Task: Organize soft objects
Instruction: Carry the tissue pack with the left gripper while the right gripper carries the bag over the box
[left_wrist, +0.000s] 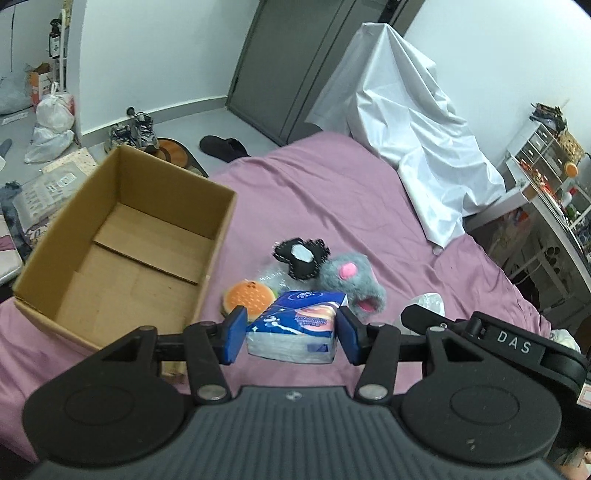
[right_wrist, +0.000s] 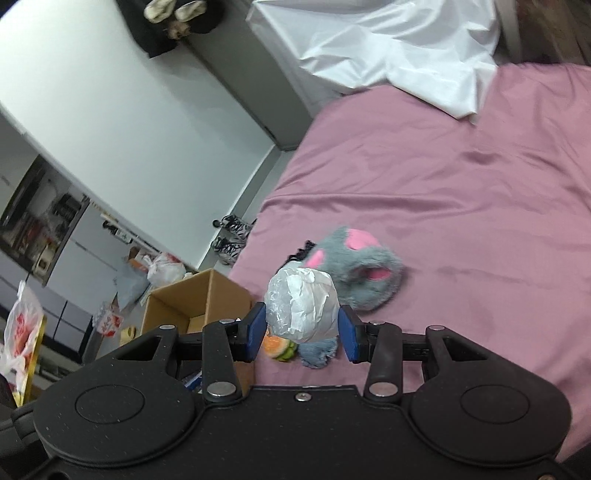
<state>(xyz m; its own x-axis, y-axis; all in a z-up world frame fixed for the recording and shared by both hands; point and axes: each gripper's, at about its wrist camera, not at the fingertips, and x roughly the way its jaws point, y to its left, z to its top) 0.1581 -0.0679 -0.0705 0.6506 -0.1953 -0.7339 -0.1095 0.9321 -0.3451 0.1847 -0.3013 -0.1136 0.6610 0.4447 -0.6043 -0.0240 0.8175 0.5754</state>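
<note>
Tissue pack (left_wrist: 295, 332) between left gripper (left_wrist: 291, 338) pads

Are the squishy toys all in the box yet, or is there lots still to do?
Nothing is in the box yet. The left gripper holds a tissue pack, and the right gripper holds a crumpled white bundle. Still on the bed: the burger toy, the black plush and the grey plush.

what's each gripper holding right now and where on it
Left gripper: blue-and-white soft tissue pack, fingers on its two short ends. Right gripper: crumpled white plastic-wrapped bundle, fingers on its opposite sides.
</note>
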